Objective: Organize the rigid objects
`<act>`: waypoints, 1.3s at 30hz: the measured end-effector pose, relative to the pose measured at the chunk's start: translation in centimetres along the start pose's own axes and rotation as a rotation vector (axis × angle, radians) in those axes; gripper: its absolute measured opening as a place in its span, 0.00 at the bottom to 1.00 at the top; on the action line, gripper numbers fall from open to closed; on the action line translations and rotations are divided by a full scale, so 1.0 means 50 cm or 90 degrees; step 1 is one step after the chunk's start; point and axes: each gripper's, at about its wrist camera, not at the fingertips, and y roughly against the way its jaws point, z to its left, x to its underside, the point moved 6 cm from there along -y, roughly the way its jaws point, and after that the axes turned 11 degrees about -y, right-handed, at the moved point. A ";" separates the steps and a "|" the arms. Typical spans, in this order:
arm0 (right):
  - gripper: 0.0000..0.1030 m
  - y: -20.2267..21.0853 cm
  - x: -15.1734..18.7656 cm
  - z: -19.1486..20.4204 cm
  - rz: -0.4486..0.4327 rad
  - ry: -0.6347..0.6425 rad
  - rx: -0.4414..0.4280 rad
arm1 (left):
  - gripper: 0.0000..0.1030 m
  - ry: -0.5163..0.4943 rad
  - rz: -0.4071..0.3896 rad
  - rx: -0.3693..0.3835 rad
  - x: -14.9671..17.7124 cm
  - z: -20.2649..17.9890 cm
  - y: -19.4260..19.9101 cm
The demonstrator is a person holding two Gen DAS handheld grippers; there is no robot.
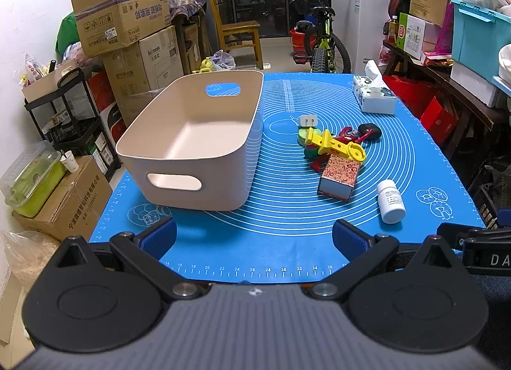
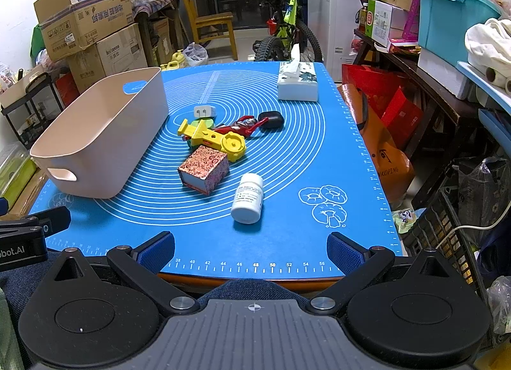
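Observation:
An empty beige bin (image 1: 191,140) (image 2: 95,143) stands on the left of the blue mat (image 1: 281,235) (image 2: 287,152). To its right lie a white pill bottle (image 1: 391,200) (image 2: 248,197), a patterned red box (image 1: 339,176) (image 2: 204,169), a yellow toy (image 1: 338,145) (image 2: 217,140), a red toy figure (image 1: 351,135) (image 2: 241,125), a black case (image 1: 370,130) (image 2: 271,119), a white plug (image 1: 308,120) (image 2: 204,111) and green discs (image 1: 307,138). My left gripper (image 1: 254,239) and right gripper (image 2: 250,250) are open and empty over the mat's near edge.
A tissue box (image 1: 373,95) (image 2: 297,80) sits at the mat's far right. Cardboard boxes (image 1: 127,25) and a black rack (image 1: 64,108) stand to the left, a bicycle (image 1: 322,41) behind, and cluttered shelves (image 2: 447,66) and bags to the right of the table.

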 end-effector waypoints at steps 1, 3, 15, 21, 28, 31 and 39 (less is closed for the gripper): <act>0.98 0.000 0.000 0.000 0.000 0.000 0.000 | 1.00 0.000 0.000 0.000 0.000 0.000 0.000; 0.98 0.000 0.000 -0.001 0.000 0.000 0.000 | 1.00 -0.001 0.001 0.000 0.000 0.002 0.001; 0.98 0.010 -0.013 -0.005 -0.011 -0.005 -0.004 | 1.00 -0.001 0.006 -0.001 -0.007 0.005 0.003; 0.98 0.013 -0.050 0.013 -0.020 -0.002 -0.012 | 1.00 0.003 0.024 0.001 -0.035 0.033 -0.006; 0.98 -0.036 -0.124 0.054 -0.018 0.001 -0.021 | 1.00 0.051 0.031 -0.011 -0.120 0.155 -0.051; 0.98 -0.080 -0.146 0.067 -0.006 0.010 -0.013 | 1.00 0.067 0.043 -0.031 -0.148 0.222 -0.089; 0.95 -0.236 -0.159 0.076 0.082 0.019 0.021 | 0.98 0.092 0.124 -0.049 -0.144 0.365 -0.233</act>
